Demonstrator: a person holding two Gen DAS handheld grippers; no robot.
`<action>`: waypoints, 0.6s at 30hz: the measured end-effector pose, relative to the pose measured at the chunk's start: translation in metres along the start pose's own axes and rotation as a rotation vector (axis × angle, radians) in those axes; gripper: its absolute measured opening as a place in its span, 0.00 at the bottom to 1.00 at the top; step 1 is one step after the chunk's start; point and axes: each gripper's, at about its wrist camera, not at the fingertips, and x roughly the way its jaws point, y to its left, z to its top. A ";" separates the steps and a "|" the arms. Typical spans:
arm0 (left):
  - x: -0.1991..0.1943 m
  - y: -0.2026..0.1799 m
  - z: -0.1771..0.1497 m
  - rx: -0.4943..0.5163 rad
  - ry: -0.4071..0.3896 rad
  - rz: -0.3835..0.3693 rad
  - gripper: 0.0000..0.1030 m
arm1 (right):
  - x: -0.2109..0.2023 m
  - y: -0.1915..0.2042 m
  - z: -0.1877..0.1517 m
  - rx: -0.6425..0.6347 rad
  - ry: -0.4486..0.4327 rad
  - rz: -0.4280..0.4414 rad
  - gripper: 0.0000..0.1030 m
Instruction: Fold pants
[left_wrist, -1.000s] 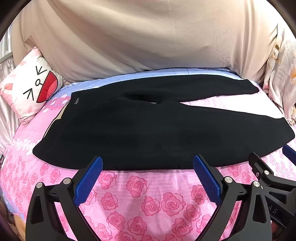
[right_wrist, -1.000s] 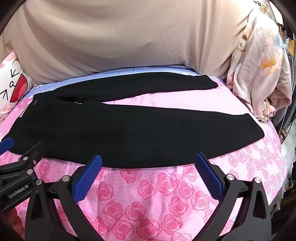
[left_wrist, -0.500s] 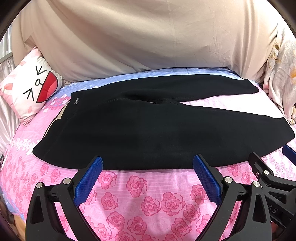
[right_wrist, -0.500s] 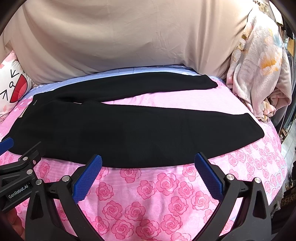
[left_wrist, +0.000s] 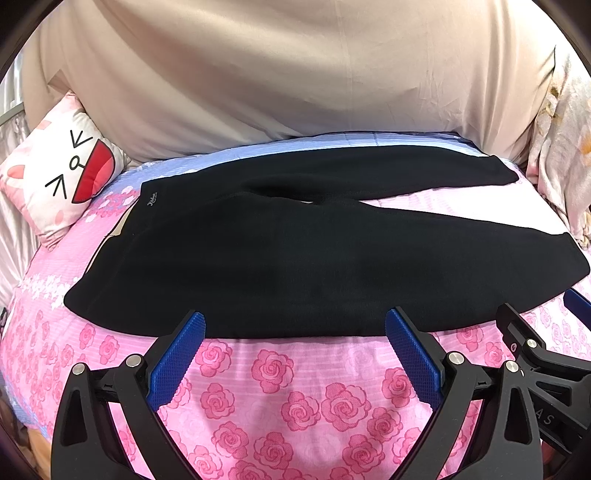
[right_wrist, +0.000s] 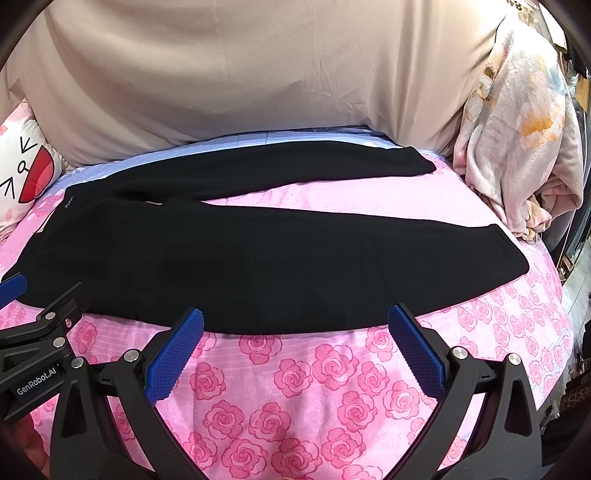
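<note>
The black knit pants (left_wrist: 295, 258) lie flat and unfolded on the pink rose-print bed (left_wrist: 277, 387), legs splayed apart, while the left claw (left_wrist: 295, 336) and right claw (right_wrist: 295, 332) hover just short of the near hem, jaws wide and empty, so every fold remains.

I see my right gripper (right_wrist: 295, 350) spread wide over the rose bedsheet (right_wrist: 295, 398), just short of the black pants (right_wrist: 258, 258) lying flat; the left gripper (right_wrist: 33, 332) sits beside the pants' waist end.
</note>
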 end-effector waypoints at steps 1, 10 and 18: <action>0.000 0.001 0.000 0.000 0.001 -0.001 0.93 | 0.001 0.000 0.000 0.000 0.001 -0.001 0.95; 0.012 0.004 0.007 0.003 0.020 -0.011 0.94 | 0.014 -0.004 0.005 -0.008 0.016 -0.001 0.95; 0.049 0.111 0.088 -0.139 -0.026 0.067 0.95 | 0.047 -0.091 0.077 0.014 -0.034 -0.037 0.95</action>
